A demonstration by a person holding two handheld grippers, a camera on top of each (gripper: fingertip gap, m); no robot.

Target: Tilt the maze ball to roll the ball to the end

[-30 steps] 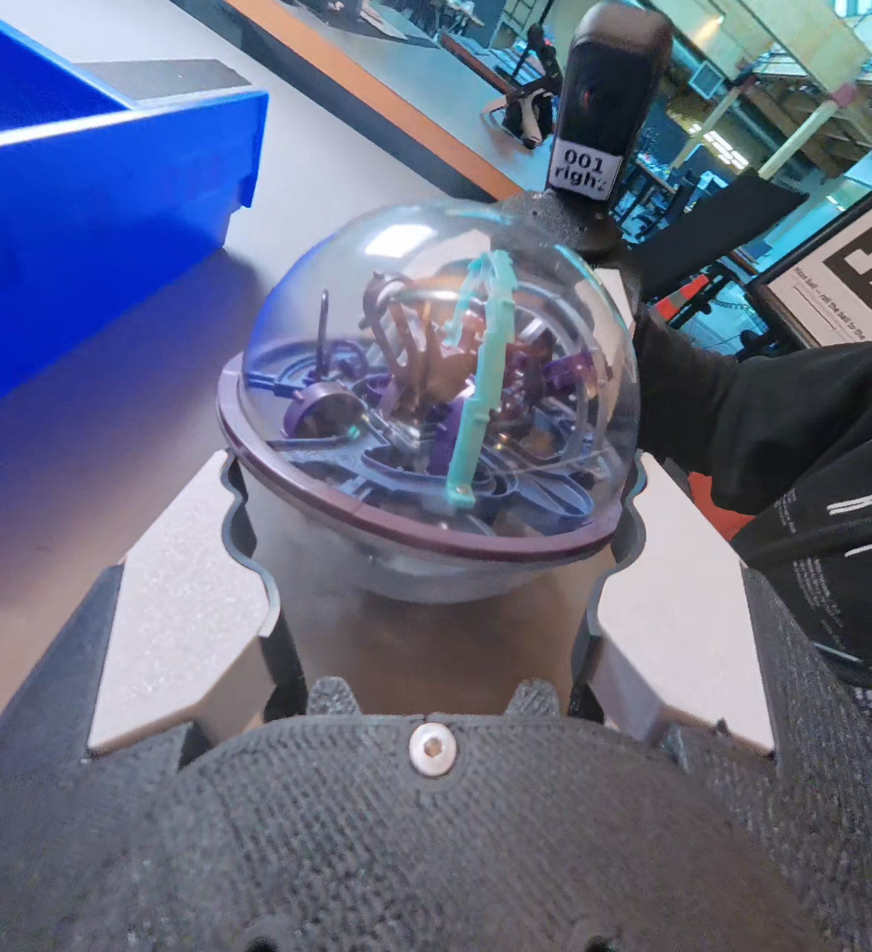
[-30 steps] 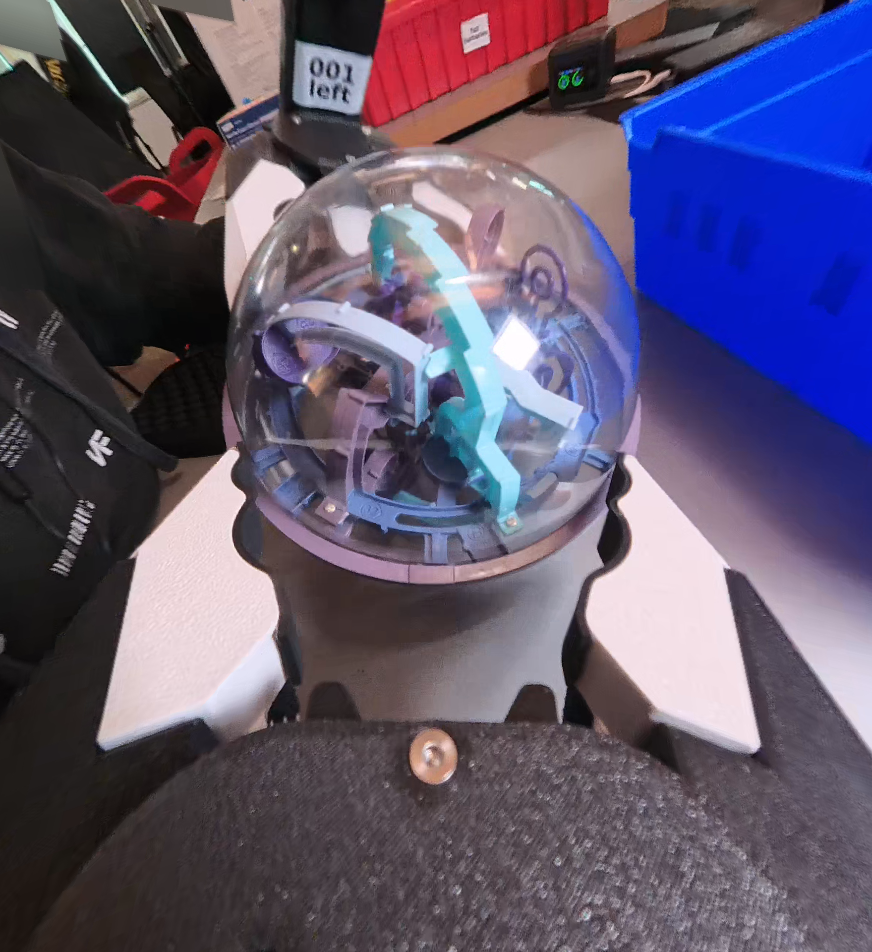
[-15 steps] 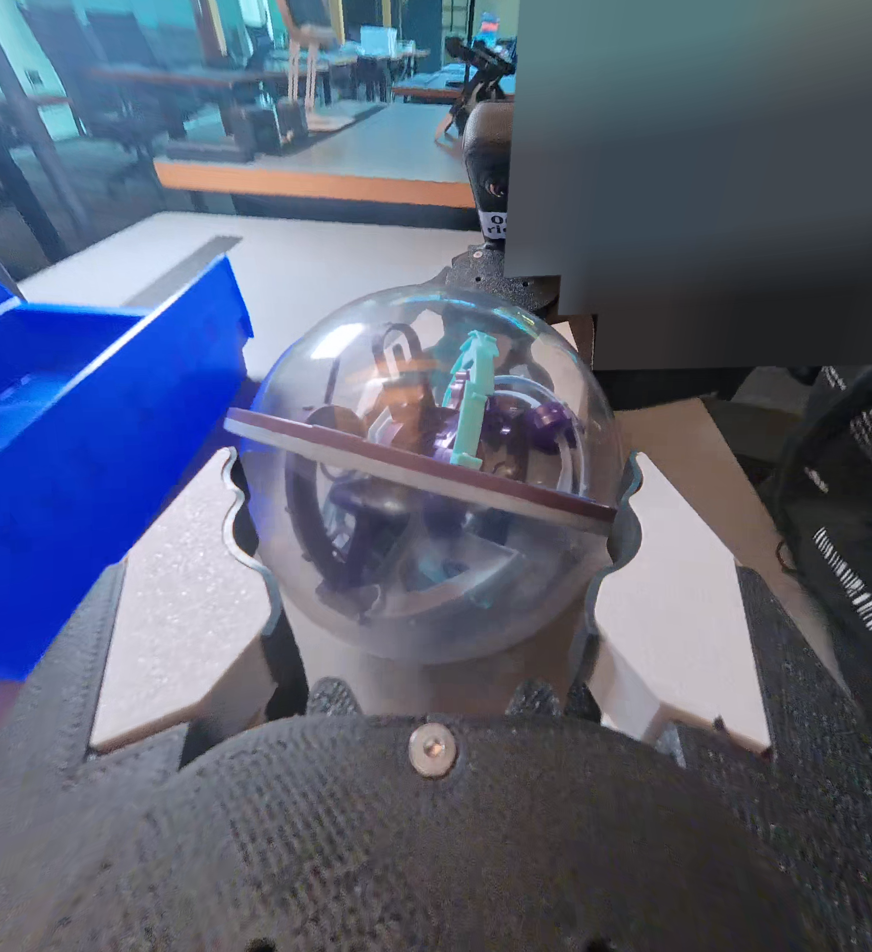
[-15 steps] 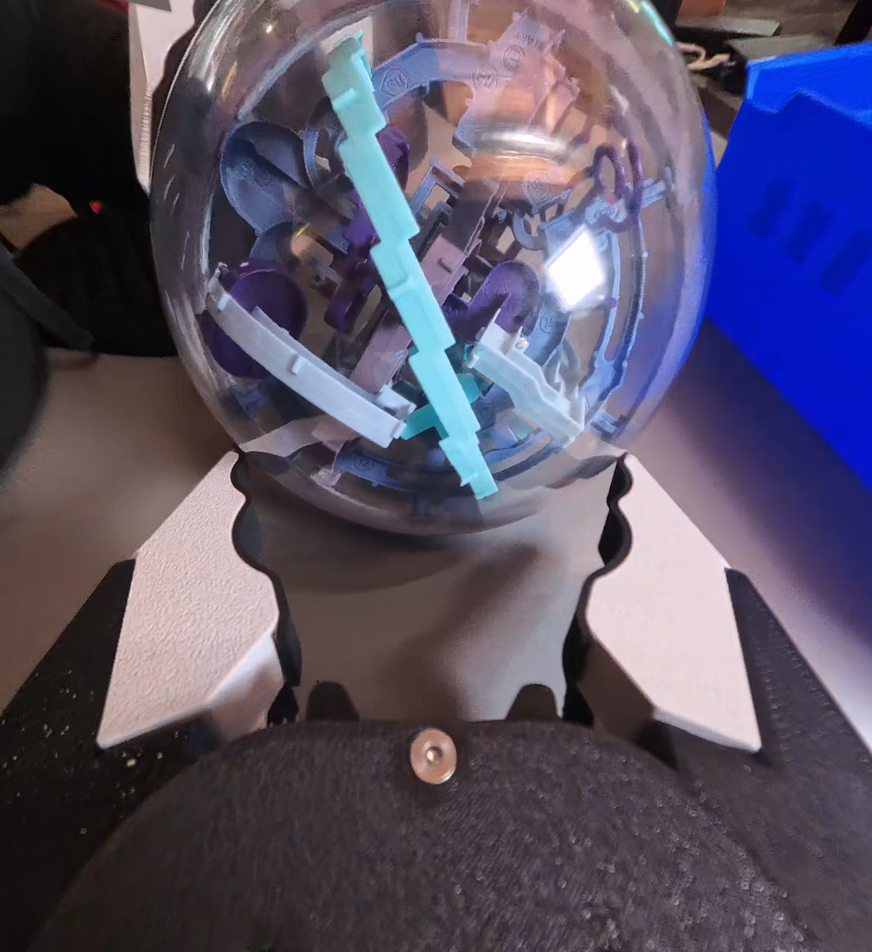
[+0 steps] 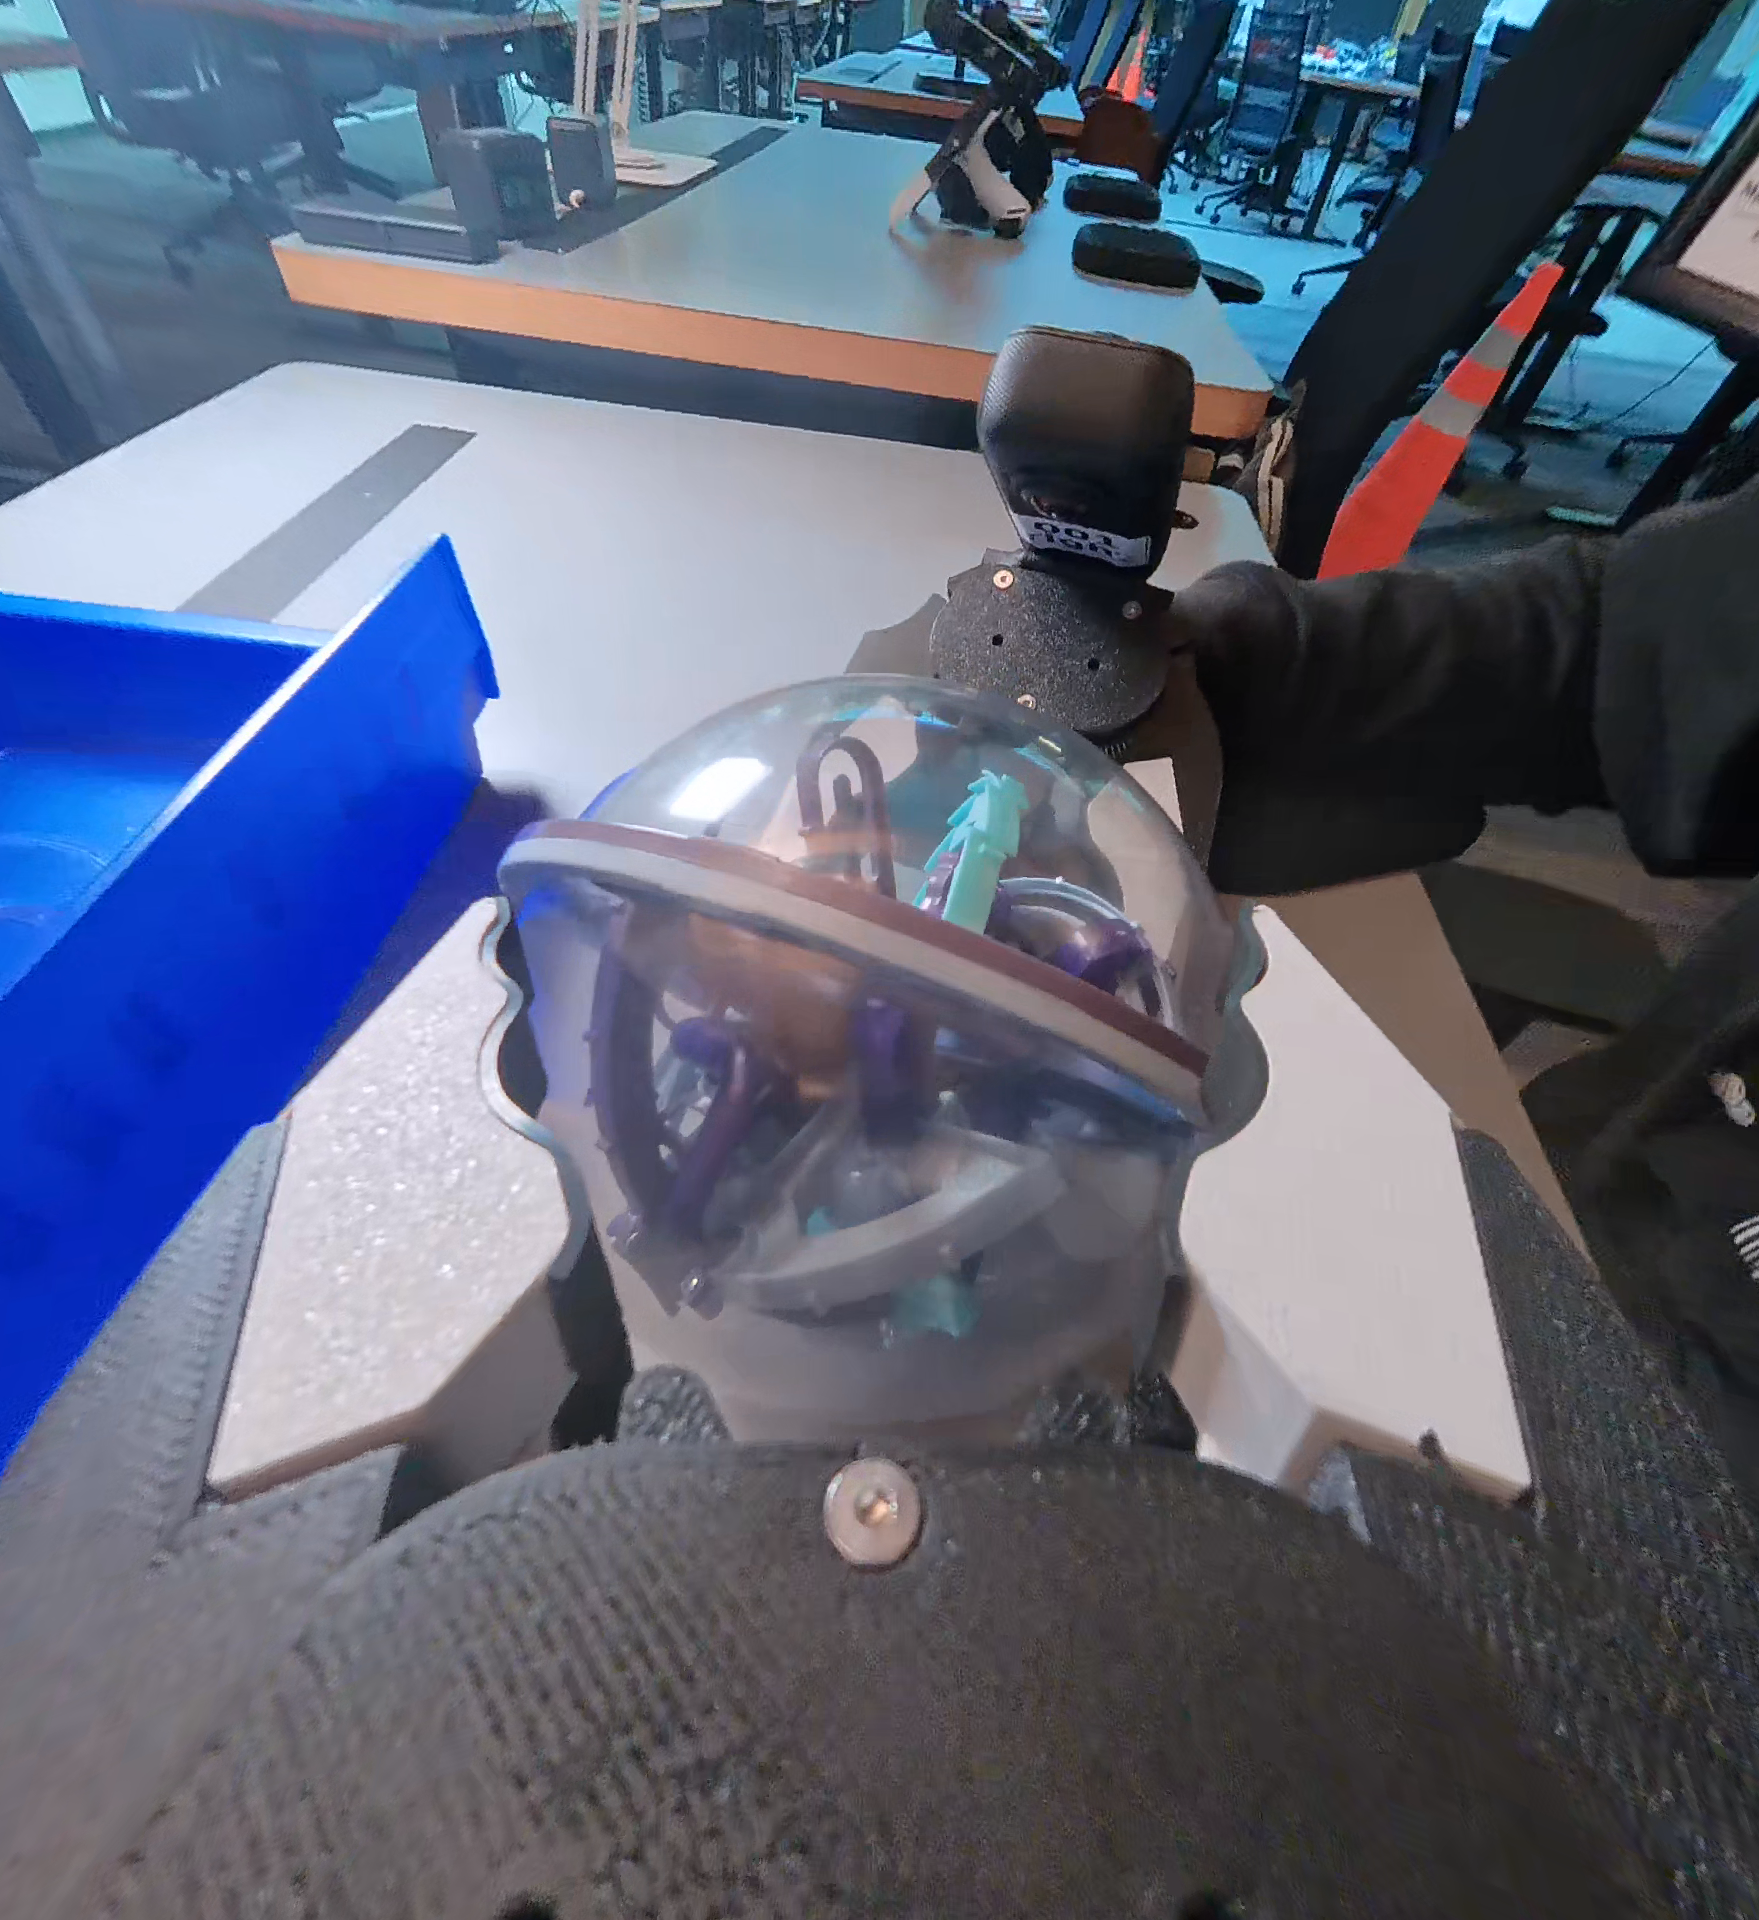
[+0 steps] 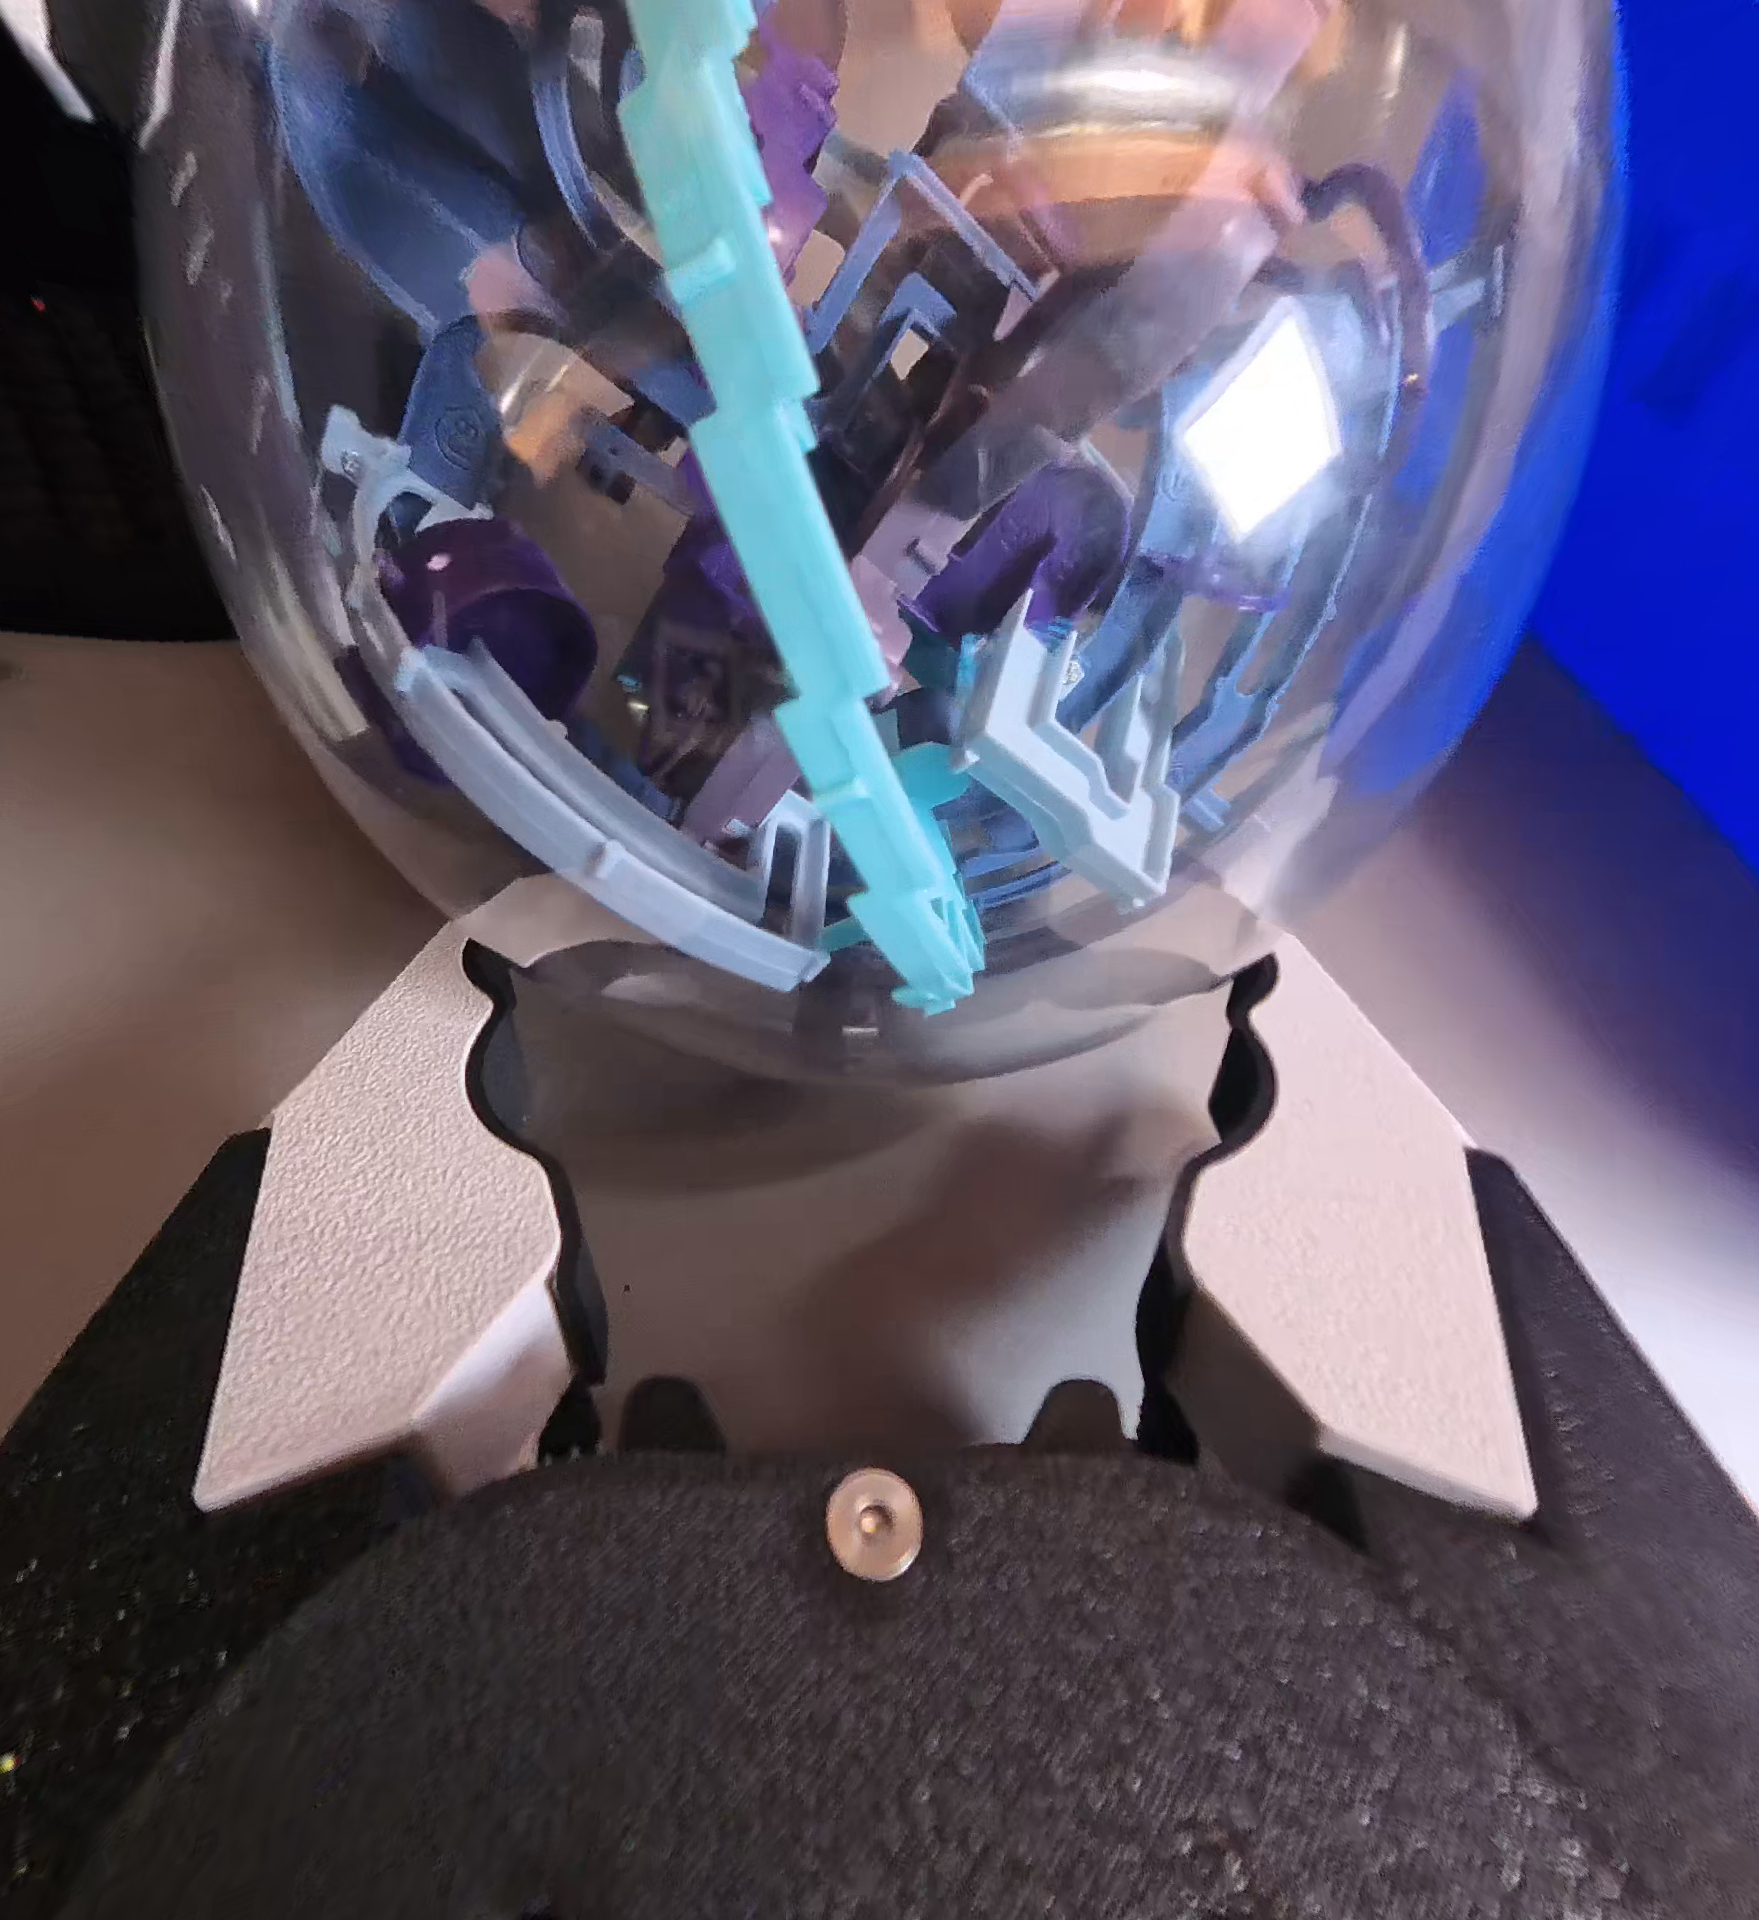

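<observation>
Maze ball (image 5: pixel 875 997) closer to right cam vs 0.5 s ago, seam more tilted.

Both views are bright and evenly lit from overhead, with a cool bluish cast. In the left wrist view, glare whitens the table (image 5: pixel 646 582) at centre, and a small highlight sits on the upper left of the maze ball (image 5: pixel 854 997). The blue bin (image 5: pixel 179 935) at left is smeared by motion blur. Straight lines bow toward the frame edges, and the background room at top is dimmer and soft. In the right wrist view, the maze ball (image 6: pixel 854 468) shows a sharp square reflection at upper right; its top and the blue area at right are blurred, and a soft shadow lies beneath it.
</observation>
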